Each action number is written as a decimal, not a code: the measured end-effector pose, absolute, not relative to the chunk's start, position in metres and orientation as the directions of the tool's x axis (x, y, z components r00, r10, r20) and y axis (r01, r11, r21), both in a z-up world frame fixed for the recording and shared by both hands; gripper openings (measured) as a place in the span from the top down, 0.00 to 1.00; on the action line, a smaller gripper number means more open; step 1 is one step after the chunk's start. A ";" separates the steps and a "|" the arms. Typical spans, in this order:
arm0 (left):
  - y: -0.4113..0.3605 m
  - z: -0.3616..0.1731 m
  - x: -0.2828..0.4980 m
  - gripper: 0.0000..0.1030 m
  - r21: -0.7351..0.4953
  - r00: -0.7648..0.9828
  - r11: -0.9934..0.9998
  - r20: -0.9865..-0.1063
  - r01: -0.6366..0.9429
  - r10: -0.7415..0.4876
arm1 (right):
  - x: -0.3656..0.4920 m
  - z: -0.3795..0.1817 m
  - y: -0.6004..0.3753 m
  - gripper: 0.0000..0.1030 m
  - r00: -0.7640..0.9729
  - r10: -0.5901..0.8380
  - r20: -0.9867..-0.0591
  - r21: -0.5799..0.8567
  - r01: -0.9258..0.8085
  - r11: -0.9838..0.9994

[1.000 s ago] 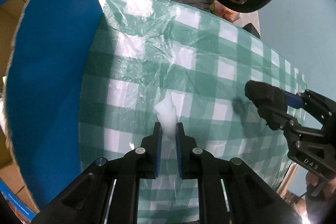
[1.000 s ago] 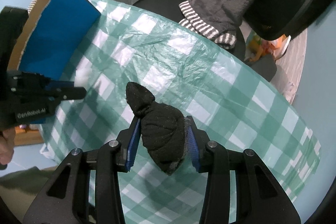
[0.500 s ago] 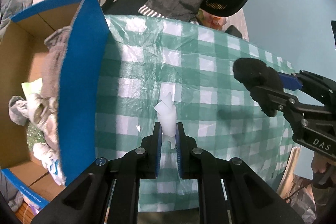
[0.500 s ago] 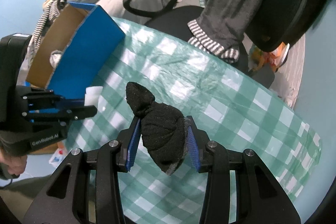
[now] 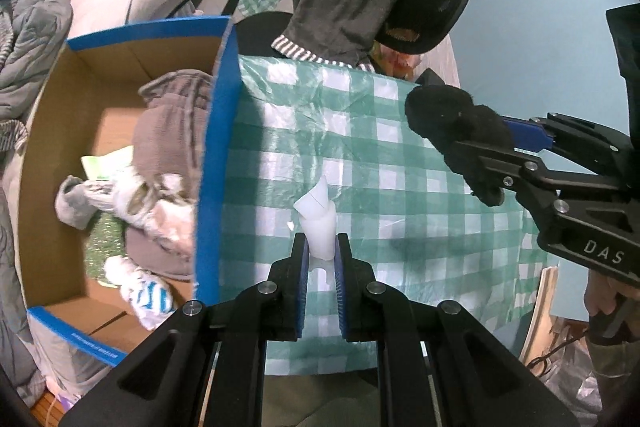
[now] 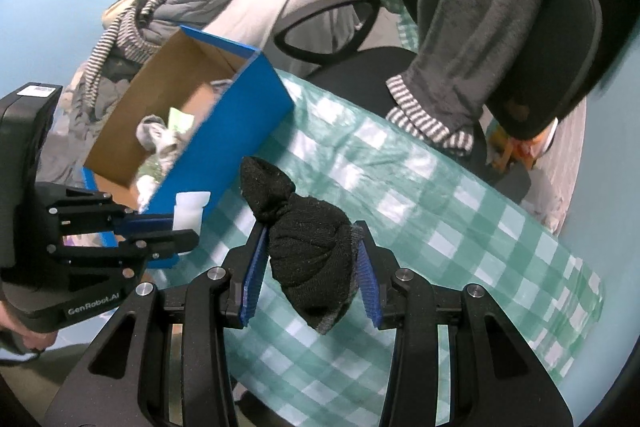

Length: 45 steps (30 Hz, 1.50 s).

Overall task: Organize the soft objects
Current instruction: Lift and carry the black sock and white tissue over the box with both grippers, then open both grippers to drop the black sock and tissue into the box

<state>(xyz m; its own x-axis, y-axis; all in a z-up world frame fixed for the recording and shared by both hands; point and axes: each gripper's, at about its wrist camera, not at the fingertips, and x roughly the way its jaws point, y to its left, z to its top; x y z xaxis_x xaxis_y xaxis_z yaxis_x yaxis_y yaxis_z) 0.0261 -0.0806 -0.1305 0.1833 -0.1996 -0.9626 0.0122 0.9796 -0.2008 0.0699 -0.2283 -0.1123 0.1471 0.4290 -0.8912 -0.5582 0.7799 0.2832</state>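
At the bottom centre of the left wrist view, the left tool (image 5: 321, 247) is clamped on a small white soft piece (image 5: 318, 227), held above the green-checked surface (image 5: 400, 195). At the bottom centre of the right wrist view, the right tool (image 6: 310, 259) is clamped on a balled black sock (image 6: 308, 251), its knotted tip pointing toward the upper left. Beyond both, at the surface's left edge, stands an open cardboard box with blue outer walls (image 5: 218, 163), holding a brown-grey garment (image 5: 168, 131) and other soft items. Farther back, a black office chair (image 6: 552, 39) carries a draped grey garment with striped cuffs (image 6: 472, 11).
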 end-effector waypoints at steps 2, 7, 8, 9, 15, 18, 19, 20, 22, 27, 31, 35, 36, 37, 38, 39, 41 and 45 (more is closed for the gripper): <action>-0.075 -0.127 0.024 0.88 -0.203 0.192 0.979 -0.961 0.007 -0.201 | 0.068 -0.107 -0.221 0.60 0.150 0.434 -0.888 0.283 -0.566 0.774; -0.052 -0.117 0.018 0.88 -0.206 0.213 0.979 -0.957 -0.011 -0.198 | 0.064 -0.097 -0.202 0.60 0.154 0.444 -0.883 0.282 -0.582 0.763; -0.048 -0.115 0.016 0.88 -0.206 0.215 0.979 -0.956 -0.015 -0.198 | 0.063 -0.096 -0.199 0.60 0.154 0.446 -0.882 0.282 -0.584 0.761; -0.042 -0.114 0.015 0.88 -0.204 0.218 0.979 -0.956 -0.021 -0.195 | 0.062 -0.095 -0.195 0.60 0.154 0.448 -0.881 0.283 -0.588 0.758; -0.010 -0.111 0.006 0.88 -0.198 0.225 0.978 -0.957 -0.059 -0.180 | 0.059 -0.088 -0.168 0.60 0.147 0.462 -0.875 0.287 -0.612 0.737; 0.006 -0.113 0.003 0.88 -0.196 0.224 0.977 -0.959 -0.078 -0.174 | 0.058 -0.086 -0.152 0.60 0.142 0.468 -0.872 0.289 -0.623 0.727; 0.013 -0.115 0.003 0.88 -0.193 0.223 0.978 -0.960 -0.085 -0.170 | 0.058 -0.086 -0.146 0.60 0.140 0.469 -0.872 0.289 -0.626 0.724; 0.018 -0.115 0.002 0.88 -0.193 0.224 0.977 -0.960 -0.088 -0.170 | 0.058 -0.085 -0.141 0.60 0.138 0.470 -0.872 0.290 -0.627 0.723; 0.027 -0.117 0.001 0.88 -0.190 0.222 0.977 -0.961 -0.095 -0.165 | 0.058 -0.084 -0.130 0.60 0.135 0.473 -0.871 0.292 -0.633 0.717; 0.050 -0.121 0.002 0.88 -0.183 0.219 0.976 -0.963 -0.117 -0.155 | 0.060 -0.085 -0.106 0.60 0.123 0.473 -0.873 0.294 -0.640 0.710; 0.067 -0.126 0.003 0.88 -0.183 0.217 0.974 -0.964 -0.135 -0.152 | 0.063 -0.088 -0.085 0.60 0.108 0.468 -0.877 0.296 -0.647 0.703; 0.082 -0.132 0.004 0.88 -0.183 0.211 0.971 -0.966 -0.150 -0.150 | 0.064 -0.093 -0.065 0.60 0.094 0.457 -0.884 0.291 -0.654 0.698; 0.086 -0.134 0.005 0.88 -0.184 0.211 0.971 -0.966 -0.155 -0.150 | 0.065 -0.094 -0.061 0.60 0.091 0.456 -0.885 0.292 -0.655 0.697; 0.089 -0.135 0.005 0.88 -0.184 0.209 0.970 -0.967 -0.158 -0.149 | 0.066 -0.095 -0.056 0.60 0.086 0.454 -0.887 0.293 -0.657 0.695; 0.093 -0.136 0.006 0.88 -0.185 0.206 0.969 -0.967 -0.164 -0.150 | 0.066 -0.096 -0.052 0.60 0.084 0.452 -0.888 0.291 -0.658 0.694; 0.095 -0.137 0.006 0.88 -0.186 0.205 0.968 -0.967 -0.167 -0.151 | 0.066 -0.097 -0.049 0.60 0.083 0.449 -0.890 0.289 -0.660 0.694; 0.101 -0.140 0.007 0.87 -0.187 0.203 0.966 -0.967 -0.176 -0.151 | 0.068 -0.099 -0.042 0.60 0.079 0.445 -0.892 0.288 -0.660 0.694; 0.110 -0.143 0.008 0.86 -0.194 0.195 0.963 -0.968 -0.189 -0.157 | 0.073 -0.103 -0.032 0.60 0.072 0.444 -0.893 0.293 -0.655 0.696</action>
<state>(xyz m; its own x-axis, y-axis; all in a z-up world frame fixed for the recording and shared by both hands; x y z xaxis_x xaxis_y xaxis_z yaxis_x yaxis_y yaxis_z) 0.0079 0.1101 -0.1431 0.1951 -0.1574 -0.9681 -0.1887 0.9626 -0.1945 0.0726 -0.0323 -0.1026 0.0722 0.4441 -0.8931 -0.6549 0.6964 0.2934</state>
